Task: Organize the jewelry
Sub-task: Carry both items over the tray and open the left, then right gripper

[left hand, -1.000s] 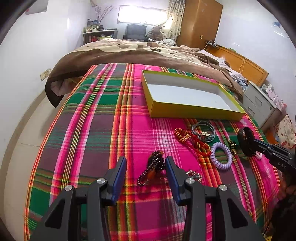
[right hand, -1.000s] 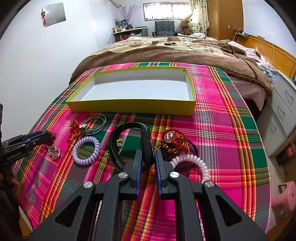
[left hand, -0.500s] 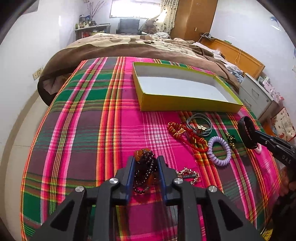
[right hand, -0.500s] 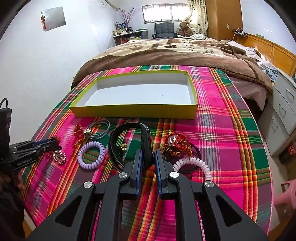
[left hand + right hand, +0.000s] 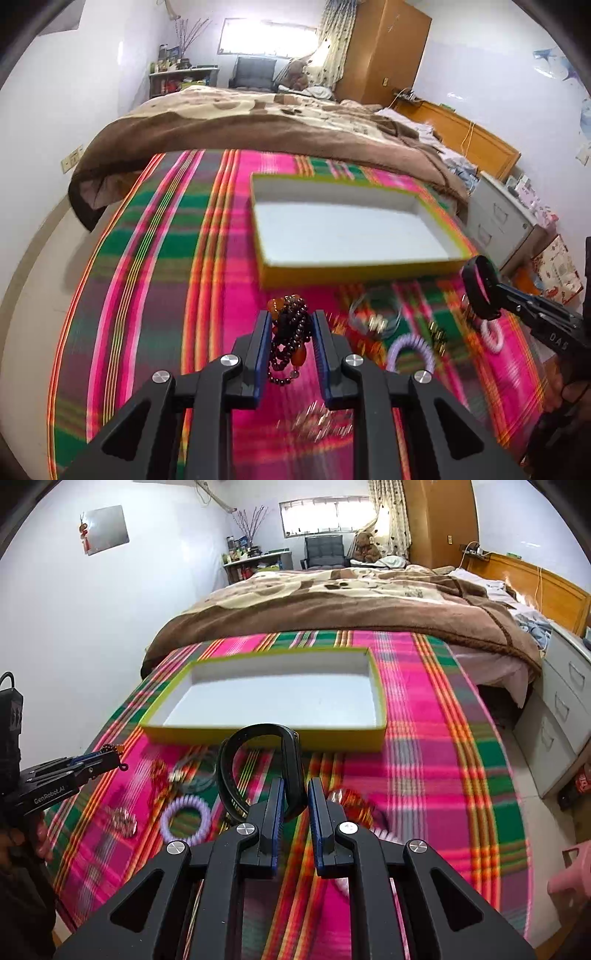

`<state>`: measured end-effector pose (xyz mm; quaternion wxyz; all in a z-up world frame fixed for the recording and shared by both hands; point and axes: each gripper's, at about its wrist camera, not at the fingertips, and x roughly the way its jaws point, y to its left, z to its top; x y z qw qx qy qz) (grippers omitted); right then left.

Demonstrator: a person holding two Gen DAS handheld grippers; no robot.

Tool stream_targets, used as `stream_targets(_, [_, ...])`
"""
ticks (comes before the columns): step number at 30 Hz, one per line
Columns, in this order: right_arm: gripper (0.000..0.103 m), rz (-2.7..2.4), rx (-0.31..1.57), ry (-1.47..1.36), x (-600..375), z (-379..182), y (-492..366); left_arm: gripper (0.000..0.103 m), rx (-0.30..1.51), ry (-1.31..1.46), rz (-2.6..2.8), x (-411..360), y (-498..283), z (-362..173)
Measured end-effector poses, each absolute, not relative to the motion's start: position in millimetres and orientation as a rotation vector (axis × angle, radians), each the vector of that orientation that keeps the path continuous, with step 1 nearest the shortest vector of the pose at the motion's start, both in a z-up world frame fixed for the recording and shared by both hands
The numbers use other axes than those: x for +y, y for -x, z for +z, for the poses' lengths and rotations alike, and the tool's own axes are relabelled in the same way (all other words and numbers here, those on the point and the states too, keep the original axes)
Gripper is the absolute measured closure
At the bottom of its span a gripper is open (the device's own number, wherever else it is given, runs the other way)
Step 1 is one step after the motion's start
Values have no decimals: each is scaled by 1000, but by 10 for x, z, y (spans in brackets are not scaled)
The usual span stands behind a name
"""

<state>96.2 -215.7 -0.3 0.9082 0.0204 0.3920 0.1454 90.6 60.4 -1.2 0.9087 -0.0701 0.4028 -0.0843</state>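
Closing our left gripper (image 5: 289, 328) on the limp, light bead bracelet (image 5: 289, 334) and clamping our right gripper (image 5: 296, 805) on the stiff black band (image 5: 258, 764), we hold both short of the yellow box's (image 5: 266, 734) near edge.

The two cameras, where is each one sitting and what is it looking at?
Left wrist: on the left tool, looking along its closing fingers, which pinch a dark bead bracelet, toward the yellow box; the right tool shows at the right.
Right wrist: on the right tool, which grips a black band; the left tool and a hand show at the left.
Both see the box, plaid blanket and bed.
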Motion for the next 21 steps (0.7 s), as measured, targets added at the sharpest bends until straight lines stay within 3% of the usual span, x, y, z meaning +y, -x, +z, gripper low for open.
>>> stream_targets(9, [90,243,804,-39,-2211,133,-1508,81,798,148,-192,513,-1503,142])
stream_targets(21, [90,172,888,-29,-2235,-83,-2225,81,914,183,-211,423,-2282,-138])
